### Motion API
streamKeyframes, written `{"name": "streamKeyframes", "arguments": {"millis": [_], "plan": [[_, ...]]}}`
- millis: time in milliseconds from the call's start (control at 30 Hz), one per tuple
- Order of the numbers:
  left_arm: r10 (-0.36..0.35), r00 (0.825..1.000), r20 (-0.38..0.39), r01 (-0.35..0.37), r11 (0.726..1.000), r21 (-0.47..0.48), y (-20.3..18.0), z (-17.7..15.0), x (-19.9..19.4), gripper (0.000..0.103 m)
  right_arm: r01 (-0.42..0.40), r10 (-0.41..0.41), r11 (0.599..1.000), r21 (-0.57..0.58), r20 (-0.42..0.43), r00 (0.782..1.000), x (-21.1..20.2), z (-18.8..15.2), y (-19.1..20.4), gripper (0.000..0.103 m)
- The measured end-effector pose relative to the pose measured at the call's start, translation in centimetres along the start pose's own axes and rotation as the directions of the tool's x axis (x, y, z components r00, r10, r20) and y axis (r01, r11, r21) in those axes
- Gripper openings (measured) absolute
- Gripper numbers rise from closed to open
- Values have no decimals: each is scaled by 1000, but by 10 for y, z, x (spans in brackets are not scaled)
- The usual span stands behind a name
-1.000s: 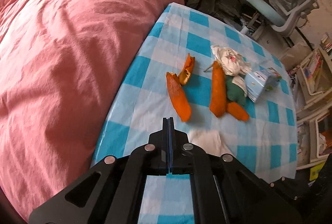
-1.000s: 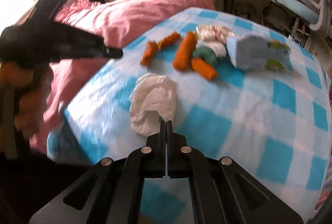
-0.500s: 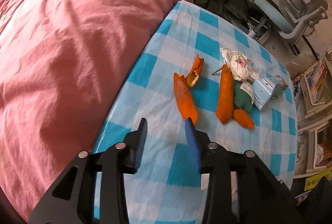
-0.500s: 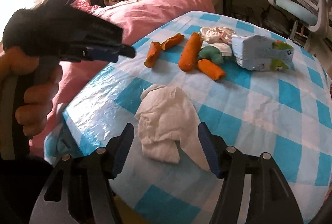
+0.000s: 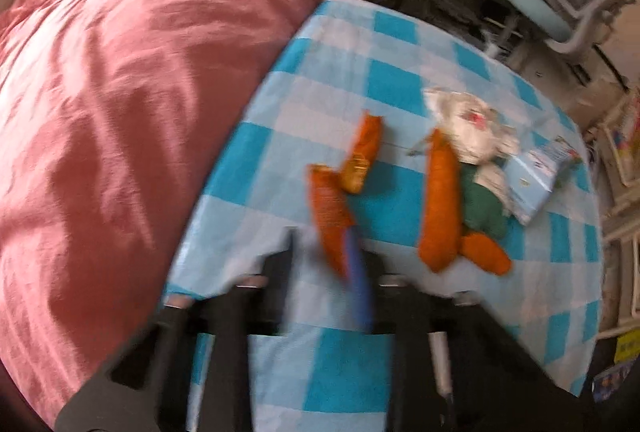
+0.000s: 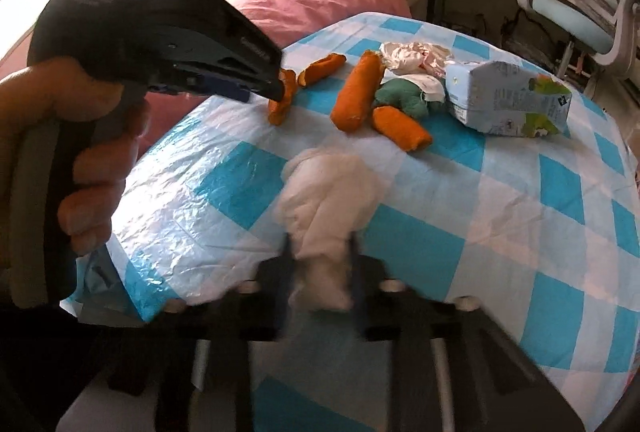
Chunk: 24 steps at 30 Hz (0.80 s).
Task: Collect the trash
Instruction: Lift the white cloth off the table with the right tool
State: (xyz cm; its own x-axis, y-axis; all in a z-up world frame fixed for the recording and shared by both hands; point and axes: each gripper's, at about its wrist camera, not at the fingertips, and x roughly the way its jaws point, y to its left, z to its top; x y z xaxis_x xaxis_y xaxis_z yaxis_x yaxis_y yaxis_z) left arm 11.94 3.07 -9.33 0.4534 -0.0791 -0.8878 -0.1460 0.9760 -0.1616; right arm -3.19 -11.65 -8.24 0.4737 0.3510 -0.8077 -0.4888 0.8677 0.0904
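Trash lies on a blue-and-white checked table (image 5: pixel 520 312). My left gripper (image 5: pixel 324 260) is blurred and its jaws are closing; the near end of a long orange peel (image 5: pixel 328 212) lies between them, against the right finger. From the right wrist view, the left gripper (image 6: pixel 276 88), held in a hand (image 6: pixel 92 192), has its tip at that peel (image 6: pixel 280 108). My right gripper (image 6: pixel 320 260) is closing too, with a crumpled white tissue (image 6: pixel 328 192) pinched between its fingers. More orange peels (image 5: pixel 440 200), a green wad (image 5: pixel 484 208), a white wrapper (image 5: pixel 472 132) and a crushed carton (image 5: pixel 536 180) lie further away.
A bed with a pink cover (image 5: pixel 120 112) runs along the table's left edge, with clothes heaped at its far end. A pale blue office chair (image 5: pixel 560 0) stands beyond the table. Shelves with books line the right side.
Both grippers opened and are now narrowing again. The left one moved forward onto the long peel's near end. The right one has closed in on the tissue, bunching it up.
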Motion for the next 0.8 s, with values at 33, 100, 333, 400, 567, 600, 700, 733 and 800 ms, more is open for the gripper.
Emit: {"name": "streamKeyframes", "arguments": {"millis": [33,100,333,400,567,600,700,733,800], "plan": [[0,1000,1,0,1000,14,-2,-1,-1,1,-3,3,1000,0,-1,1000,-1,0,-1,13],[-16,1000,2,16,1000,15,-2,-5,-6,1,-11,11,1000,4,-2,1000,-4,-2,-1,10],[-168,982,86,174,983,-58,20,-20,-55,1,-36,36,999,13,52,998,-31,-9,2,10],[-192,977,94,198,978,-61,22,-24,-63,1,-51,49,998,22,61,997,-39,-13,2,10],[-152,987,58,156,985,-72,19,-28,-47,7,-76,74,996,37,65,995,-48,-22,5,10],[-143,989,48,146,986,-76,17,-27,-41,13,-79,77,996,35,67,995,-50,-23,6,10],[-64,996,63,69,994,-85,13,-22,-31,50,-88,86,996,34,66,994,-51,-26,7,10],[-48,996,75,55,995,-87,13,-19,-28,55,-91,89,995,36,64,994,-51,-27,6,10],[-36,996,81,43,995,-89,10,-12,-20,62,-96,94,995,39,54,994,-47,-28,3,10]]}}
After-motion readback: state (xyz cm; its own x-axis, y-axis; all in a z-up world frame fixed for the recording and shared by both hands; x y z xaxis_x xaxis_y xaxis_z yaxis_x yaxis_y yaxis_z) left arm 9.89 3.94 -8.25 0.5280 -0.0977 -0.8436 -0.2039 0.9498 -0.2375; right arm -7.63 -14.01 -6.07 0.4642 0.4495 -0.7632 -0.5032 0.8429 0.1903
